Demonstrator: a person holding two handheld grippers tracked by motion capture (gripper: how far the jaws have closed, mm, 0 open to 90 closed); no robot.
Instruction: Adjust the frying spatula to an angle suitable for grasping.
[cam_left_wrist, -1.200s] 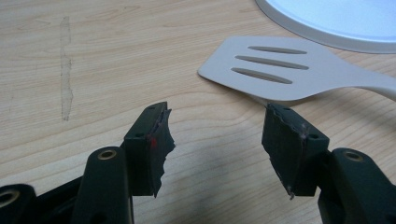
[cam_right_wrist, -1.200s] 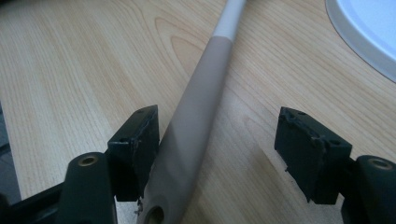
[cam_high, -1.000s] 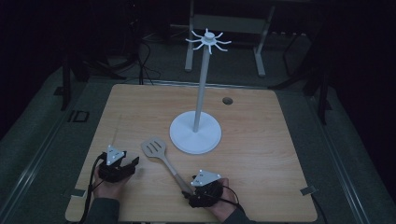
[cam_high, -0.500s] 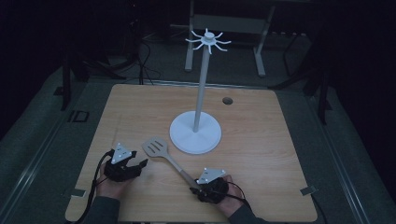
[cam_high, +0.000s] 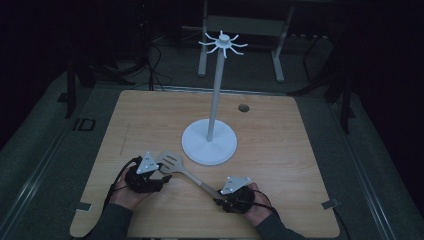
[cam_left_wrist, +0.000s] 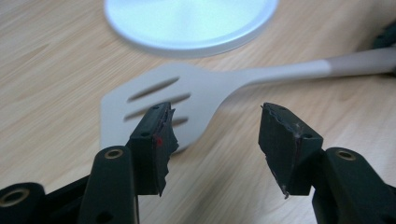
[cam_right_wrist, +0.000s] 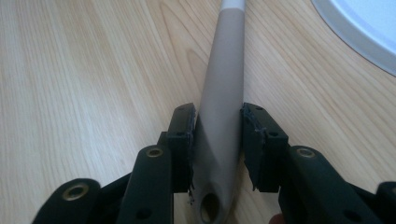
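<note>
Closed now on the grey handle end of the spatula (cam_right_wrist: 223, 98), right claw (cam_right_wrist: 217, 122) with both jaws pressed against the handle's sides, hanging hole just behind them, near the claw's body. Drawn back toward the person compared with a second ago, and the spatula dragged along with it across the tabletop (cam_high: 280, 125), slotted blade now lying further from the white stand's round base (cam_high: 209, 143) than before. Shifted in as well, left claw (cam_left_wrist: 215, 128), jaws spread wide and holding nothing, blade of the spatula (cam_left_wrist: 154, 100) directly ahead of and partly behind its left jaw, neck of the tool running off ahead of the right jaw. Seen from above, left claw (cam_high: 143, 175) right beside the blade, right claw (cam_high: 235, 192) at the far handle end. Judged from this: handle grip secured, left claw lined up to steady or take the blade, lift toward the hooks atop the stand (cam_high: 223, 44) not yet begun.
</note>
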